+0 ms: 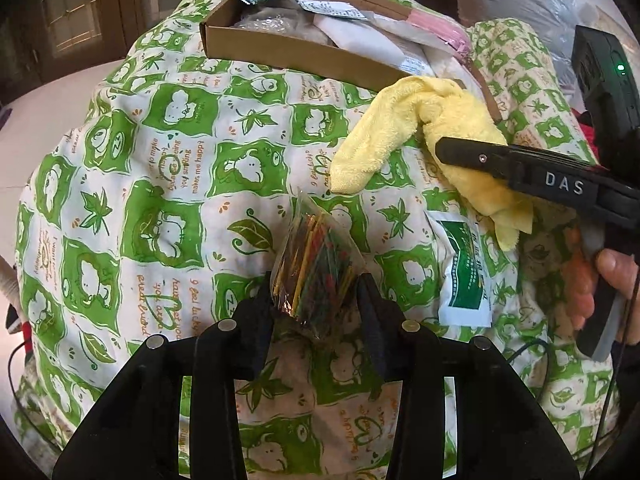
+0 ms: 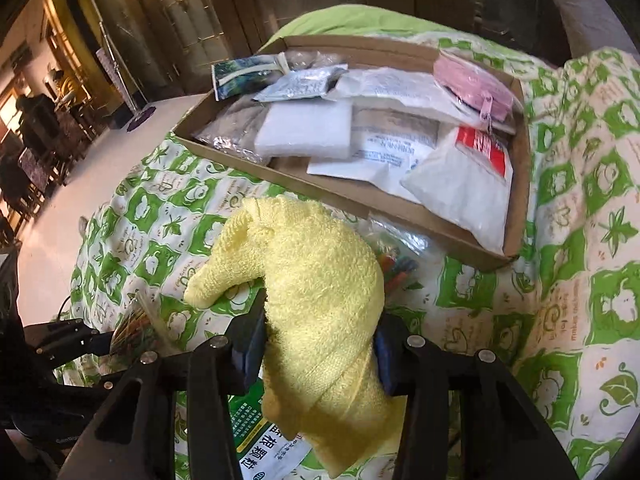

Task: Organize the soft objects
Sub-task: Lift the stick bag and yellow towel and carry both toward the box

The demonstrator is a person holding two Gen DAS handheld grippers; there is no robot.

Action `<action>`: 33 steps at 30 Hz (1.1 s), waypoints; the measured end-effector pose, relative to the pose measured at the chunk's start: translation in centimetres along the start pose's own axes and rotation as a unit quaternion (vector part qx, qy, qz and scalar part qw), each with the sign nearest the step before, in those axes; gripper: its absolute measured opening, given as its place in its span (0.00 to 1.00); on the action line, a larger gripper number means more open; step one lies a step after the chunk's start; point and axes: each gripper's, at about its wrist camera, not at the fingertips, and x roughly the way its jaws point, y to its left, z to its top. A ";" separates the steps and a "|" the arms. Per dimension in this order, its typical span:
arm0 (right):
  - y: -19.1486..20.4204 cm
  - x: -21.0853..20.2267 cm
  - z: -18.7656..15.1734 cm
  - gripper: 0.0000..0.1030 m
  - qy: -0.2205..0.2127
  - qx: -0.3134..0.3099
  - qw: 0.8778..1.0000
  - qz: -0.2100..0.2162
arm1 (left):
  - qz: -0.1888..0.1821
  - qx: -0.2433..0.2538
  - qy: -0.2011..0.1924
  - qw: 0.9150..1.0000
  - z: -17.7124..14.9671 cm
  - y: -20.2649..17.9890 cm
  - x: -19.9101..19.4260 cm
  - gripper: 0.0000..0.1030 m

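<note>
My left gripper (image 1: 316, 290) is shut on a clear bag of coloured sticks (image 1: 316, 244), holding it just above the green-and-white quilt (image 1: 168, 200). My right gripper (image 2: 320, 346) is shut on a yellow towel (image 2: 316, 264), which bulges up between the blue pads and droops to both sides. In the left wrist view the same yellow towel (image 1: 404, 120) hangs from the right gripper's black finger at the right. In the right wrist view the bag of sticks (image 2: 132, 326) shows at the lower left. A flat cardboard box (image 2: 360, 196) with several packets lies beyond the towel.
A green-and-white sachet (image 1: 464, 276) lies on the quilt below the towel. Another clear bag of coloured pieces (image 2: 400, 268) sits between the towel and the box. A pink pouch (image 2: 472, 80) rests in the box's far corner. A person's hand (image 1: 612, 272) grips the right handle.
</note>
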 end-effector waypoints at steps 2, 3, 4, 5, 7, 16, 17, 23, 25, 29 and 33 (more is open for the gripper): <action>-0.1 0.0 0.1 0.44 0.000 -0.002 1.000 0.000 | 0.011 0.001 0.001 1.000 0.2 -0.5 0.2 0.38; 0.1 0.0 0.0 0.44 -0.001 -0.003 1.000 0.000 | 0.016 0.002 0.001 1.000 0.3 -0.7 0.3 0.38; 0.3 0.0 0.0 0.44 -0.001 -0.003 1.000 0.000 | 0.018 0.003 0.001 1.000 0.3 -0.8 0.3 0.38; 0.6 0.2 0.0 0.44 -0.001 -0.003 1.000 0.000 | 0.019 0.003 0.000 1.000 0.2 -0.8 0.3 0.38; 0.5 0.2 0.0 0.44 0.001 -0.001 1.000 0.001 | 0.020 0.002 0.000 1.000 0.2 -0.8 0.2 0.38; 0.4 0.4 0.1 0.44 0.001 0.000 1.000 0.001 | 0.031 0.006 -0.004 0.999 0.3 -1.1 0.1 0.34; 0.4 0.4 0.0 0.44 0.001 0.000 1.000 0.001 | 0.032 0.008 -0.004 0.999 0.4 -1.2 0.1 0.34; 0.3 0.3 0.1 0.44 -0.002 0.001 1.000 0.002 | 0.027 0.006 -0.009 1.000 0.5 -1.4 0.1 0.31; 0.2 0.0 0.1 0.44 -0.006 0.003 1.000 0.003 | 0.020 0.001 -0.011 1.000 0.6 -1.2 -0.2 0.30; -0.1 -0.5 0.3 0.44 -0.014 0.009 1.000 0.004 | 0.016 -0.005 -0.023 1.000 0.9 -1.0 -1.0 0.25; -0.4 -0.7 0.3 0.44 -0.017 0.016 1.000 0.005 | 0.010 -0.009 -0.037 0.999 1.3 -0.9 -1.9 0.23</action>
